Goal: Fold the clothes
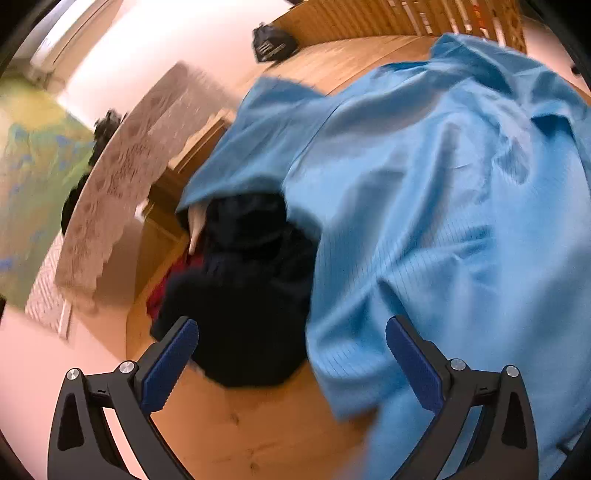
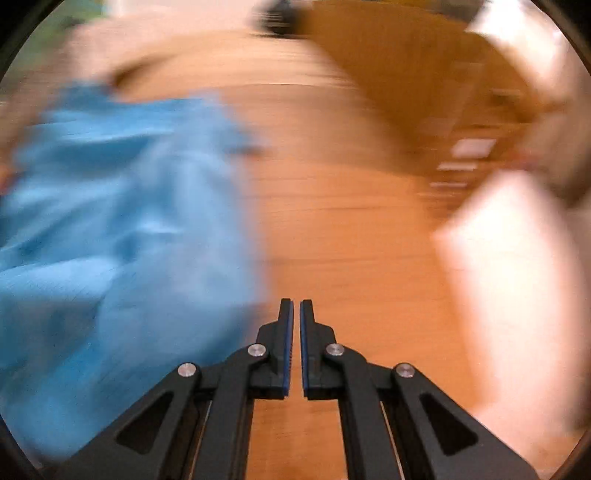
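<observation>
A light blue garment (image 1: 424,192) lies crumpled across the wooden table (image 1: 236,424), filling the right of the left wrist view. A dark navy garment (image 1: 243,295) is heaped beside it, partly under its left edge. My left gripper (image 1: 291,332) is open above the seam between the two, its blue pads (image 1: 170,365) wide apart with nothing gripped. In the blurred right wrist view the blue garment (image 2: 122,229) lies to the left. My right gripper (image 2: 296,306) is shut and empty over bare table (image 2: 351,240), just right of the cloth's edge.
A patterned beige cloth (image 1: 122,184) hangs over something at the left, past the table edge. A black object (image 1: 273,42) sits at the table's far end by a slatted wooden rack (image 1: 406,18). Red fabric (image 1: 166,288) peeks out under the dark heap.
</observation>
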### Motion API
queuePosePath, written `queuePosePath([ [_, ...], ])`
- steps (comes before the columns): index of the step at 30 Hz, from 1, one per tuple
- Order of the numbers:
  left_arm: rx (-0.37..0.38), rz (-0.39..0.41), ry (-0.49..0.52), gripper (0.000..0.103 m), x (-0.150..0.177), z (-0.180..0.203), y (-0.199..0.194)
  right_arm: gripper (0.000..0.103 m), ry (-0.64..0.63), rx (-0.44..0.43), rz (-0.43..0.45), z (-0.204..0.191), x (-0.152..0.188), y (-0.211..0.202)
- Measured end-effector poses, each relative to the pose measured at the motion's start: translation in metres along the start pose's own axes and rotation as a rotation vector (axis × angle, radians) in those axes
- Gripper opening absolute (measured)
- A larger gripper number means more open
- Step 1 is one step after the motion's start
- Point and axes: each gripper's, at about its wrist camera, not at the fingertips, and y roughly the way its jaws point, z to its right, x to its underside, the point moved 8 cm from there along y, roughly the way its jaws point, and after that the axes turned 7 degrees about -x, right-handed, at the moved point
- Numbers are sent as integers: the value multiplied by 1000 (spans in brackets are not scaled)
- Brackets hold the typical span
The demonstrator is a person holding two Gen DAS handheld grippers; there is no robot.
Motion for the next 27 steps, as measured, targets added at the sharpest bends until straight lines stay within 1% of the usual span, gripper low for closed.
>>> queuePosePath([
  [1,1,10,14,103,-9,3,-1,8,46,72,-21,21,-5,1],
  [2,6,18,27,103,-19,7,1,13,89,51,-19,27,-9,-3],
  [3,12,26,39,103,-30,10,3,18,107,1,-1,22,-15,-7],
  [4,24,26,44,103,-39,13,8,36,100,-48,23,12,-21,-12],
  [5,35,27,50,103,-47,15,13,62,53,-87,49,-6,-26,-16],
  [6,44,28,58,103,-59,22,20,70,0,-125,75,-26,-30,-21],
  [7,52,30,66,102,-70,28,26,71,-48,-155,92,-43,-31,-24],
  [8,46,38,85,102,-78,35,32,71,-119,-207,98,-75,-30,-24],
  [10,30,44,128,102,-90,47,48,71,-197,-296,101,-117,-31,-18],
  [11,23,47,150,102,-95,53,55,71,-237,-348,91,-135,-26,-14],
  [14,2,27,214,102,-97,72,78,70,-365,-356,15,-183,-13,14],
  [15,-4,9,231,102,-92,76,86,70,-410,-305,-3,-188,-9,27],
  [16,3,-6,240,102,-85,80,91,70,-439,-248,-21,-185,-6,40],
  [17,10,-21,249,102,-78,84,96,70,-441,-211,-37,-175,-3,49],
  [18,12,-20,241,103,-72,85,97,70,-429,-195,-51,-166,-1,56],
  [20,25,-18,222,102,-60,87,94,70,-379,-196,-84,-140,3,67],
  [23,26,-24,209,102,-51,86,84,70,-269,-203,-109,-93,5,79],
  [26,27,-20,198,102,-42,93,69,70,-209,-182,-126,-61,9,85],
  [27,47,-22,198,102,-38,97,61,70,-203,-175,-136,-54,10,85],
])
